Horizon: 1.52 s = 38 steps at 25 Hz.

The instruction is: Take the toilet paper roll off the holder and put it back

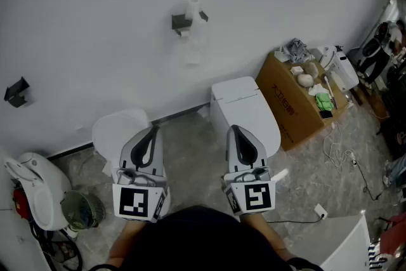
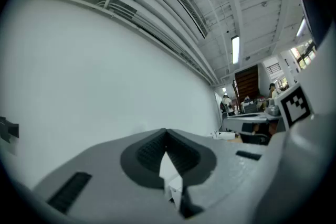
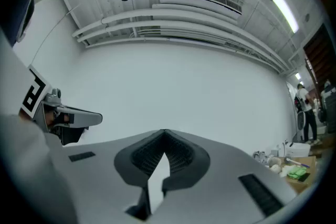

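Both hand-held grippers sit low in front of me, approx level, well short of the wall. L hand-held gripper: jaws pressed together, nothing in them. R hand-held gripper: same, tips meeting, empty. The toilet paper roll is on its dark holder, high on the white wall, well apart from both. A pale strip seems to hang below it, too faint to be sure. A 2nd dark bracket is fixed to the wall far left. The floor is grey and marbled. On it, against the wall: a white boxy unit w/ a rounded lid, just ahead of the R hand-held gripper, and a white round-topped thing ahead of the L one. Right of the boxy unit, close beside it, is an open cardboard box w/ mixed bits inside, incl. sth green. Bottom left: a white rounded appliance and a small fan beside it. Cables trail over the floor at right. The gripper views give the ceiling w/ white pipes, ducts and strip lights, plus ppl far off near a brown door.
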Available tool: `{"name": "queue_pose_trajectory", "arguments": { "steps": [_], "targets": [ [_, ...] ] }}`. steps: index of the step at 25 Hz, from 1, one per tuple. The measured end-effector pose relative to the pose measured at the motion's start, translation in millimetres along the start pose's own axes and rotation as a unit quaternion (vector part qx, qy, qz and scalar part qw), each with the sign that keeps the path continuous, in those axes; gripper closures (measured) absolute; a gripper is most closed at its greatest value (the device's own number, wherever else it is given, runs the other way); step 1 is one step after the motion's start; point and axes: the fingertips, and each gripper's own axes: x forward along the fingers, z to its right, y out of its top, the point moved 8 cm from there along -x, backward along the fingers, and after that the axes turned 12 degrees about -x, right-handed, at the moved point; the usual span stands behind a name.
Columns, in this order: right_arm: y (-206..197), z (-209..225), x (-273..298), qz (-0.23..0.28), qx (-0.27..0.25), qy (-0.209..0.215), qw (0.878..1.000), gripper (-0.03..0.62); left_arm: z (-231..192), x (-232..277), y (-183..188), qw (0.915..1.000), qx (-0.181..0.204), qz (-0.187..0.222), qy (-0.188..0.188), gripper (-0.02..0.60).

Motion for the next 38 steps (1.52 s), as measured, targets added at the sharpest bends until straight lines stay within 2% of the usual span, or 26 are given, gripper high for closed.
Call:
{"name": "queue_pose_trajectory", "arguments": {
  "steps": [5,11,18,21,27,31,38],
  "targets": [
    [-1,23,1,0.012,0.013,0.031,0.999,0.579,25,10,-6,0.9999,-0.011,0.006,0.010,0.586],
    [-17,46,-2,0.001,0.028,0.049,0.998,0.577,49,24,-17,0.9991,-0.041,0.007,-0.002,0.586],
    [-33,61,1,-0.001,0.033,0.066,0.997,0.579,59,42,-18,0.9995,-0.026,0.013,0.011,0.551],
    [-36,62,7,0.000,0.025,0.071,0.997,0.579,52,53,-18,0.9993,-0.027,0.021,0.015,0.503],
    [-48,66,38,0.001,0.033,0.062,0.998,0.579,27,90,-23,0.9985,-0.053,0.016,0.002,0.397],
    [-57,74,73,0.002,0.030,0.055,0.998,0.579,5,126,-28,0.9984,-0.055,0.008,-0.004,0.370],
    [-70,79,157,0.003,0.042,0.052,0.998,0.579,-38,188,-35,0.9989,-0.046,0.002,-0.011,0.368]
  ]
}}
